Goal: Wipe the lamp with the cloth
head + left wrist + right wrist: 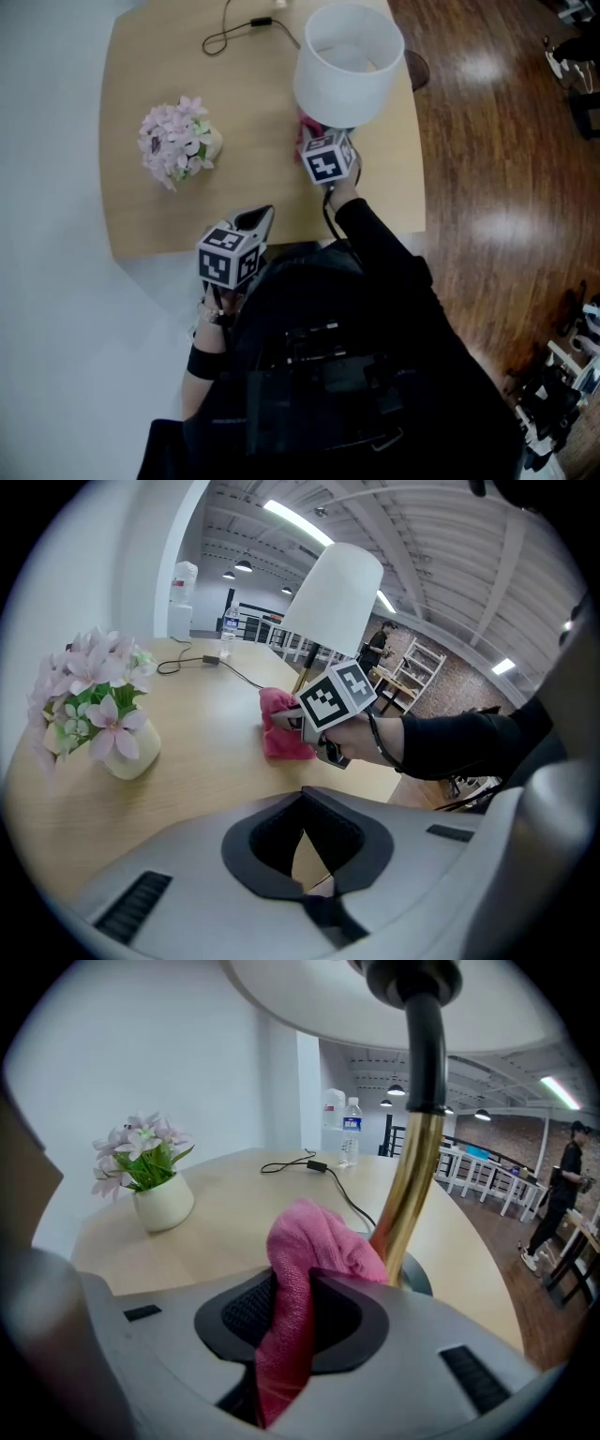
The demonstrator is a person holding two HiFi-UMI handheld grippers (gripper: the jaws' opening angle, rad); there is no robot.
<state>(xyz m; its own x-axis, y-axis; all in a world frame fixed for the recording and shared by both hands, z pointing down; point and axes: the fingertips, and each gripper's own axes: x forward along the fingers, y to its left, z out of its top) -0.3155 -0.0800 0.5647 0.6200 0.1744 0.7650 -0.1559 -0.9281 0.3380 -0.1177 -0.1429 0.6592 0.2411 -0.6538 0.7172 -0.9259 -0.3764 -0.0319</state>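
Note:
The lamp has a white shade (349, 61) and a brass stem (412, 1185) on a dark round base (419, 1281) at the table's right side. My right gripper (291, 1309) is shut on the pink cloth (314, 1241). The bunched cloth touches the stem just above the base. In the head view that gripper (320, 146) reaches under the shade, with a bit of cloth (307, 126) showing. My left gripper (255, 221) hangs over the table's near edge, apart from the lamp, shut with nothing in it. The left gripper view shows the cloth (281, 728) and the shade (336, 597) ahead.
A small pot of pink flowers (178, 141) stands on the left part of the wooden table (253, 112). The lamp's black cable (246, 26) loops across the far side. A water bottle (351, 1131) stands at the far edge. Dark wooden floor (497, 187) lies to the right.

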